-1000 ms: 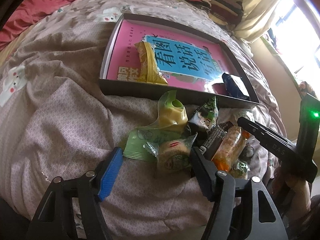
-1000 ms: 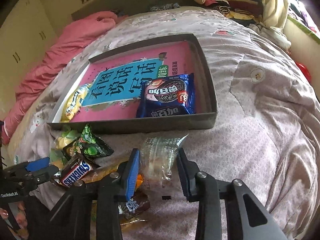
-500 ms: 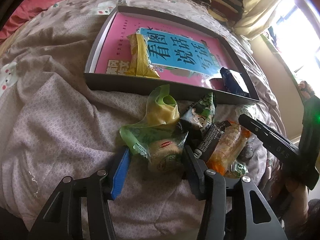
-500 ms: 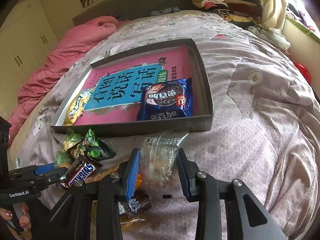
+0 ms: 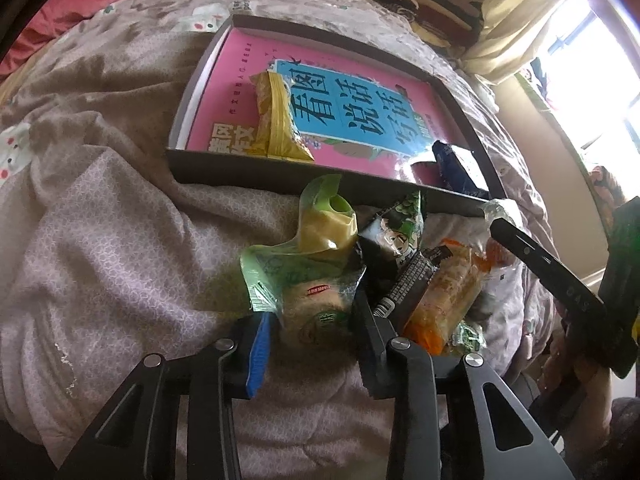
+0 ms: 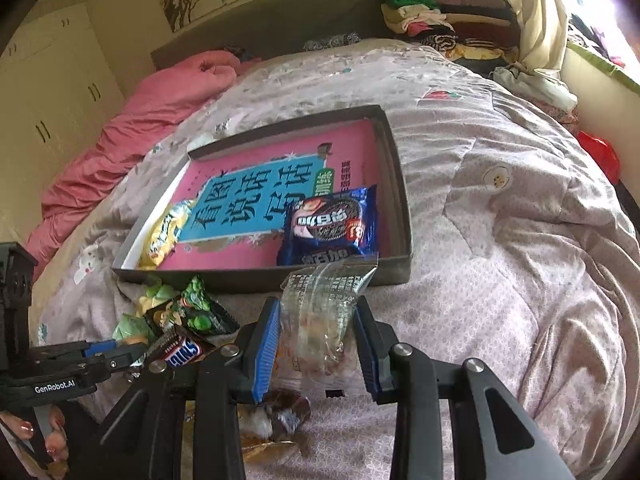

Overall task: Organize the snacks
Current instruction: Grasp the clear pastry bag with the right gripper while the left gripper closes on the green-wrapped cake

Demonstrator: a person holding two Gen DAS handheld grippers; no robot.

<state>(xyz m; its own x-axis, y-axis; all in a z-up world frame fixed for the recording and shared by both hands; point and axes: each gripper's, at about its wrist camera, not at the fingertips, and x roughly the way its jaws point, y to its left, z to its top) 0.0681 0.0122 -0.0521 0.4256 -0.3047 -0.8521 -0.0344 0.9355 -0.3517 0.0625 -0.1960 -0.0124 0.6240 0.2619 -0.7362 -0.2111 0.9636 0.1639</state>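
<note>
Crowding: snack pile point(image 5: 400, 272) lies on the quilt point(image 5: 100, 240) just before the box point(image 5: 280, 182); a green pouch point(image 5: 320, 224), a pea bag point(image 5: 400, 228) and an orange pack point(image 5: 444, 300) press around the left gripper's target
Box: a dark tray on the quilt, holding a pink book point(image 6: 280, 200), a yellow pack point(image 6: 166, 232) at its left side and a blue cookie pack point(image 6: 332, 226) at its right
Around: pink blanket point(image 6: 140, 140) beyond the box, folded clothes point(image 6: 432, 20) by the headboard
Writing: "SNICKERS" in part on a bar point(image 6: 180, 350); "GenRobot.AI" on the left gripper's body; large Chinese title on the book
Left gripper point(image 5: 312, 320): angled down over the pile, jaws closing around a green-labelled cake point(image 5: 316, 312), both pads at its wrapper
Right gripper point(image 6: 316, 340): angled down, clamped on a clear bag point(image 6: 320, 320) just before the box's near wall
Hand point(image 6: 44, 440): painted nails wrapped on the left gripper's handle
</note>
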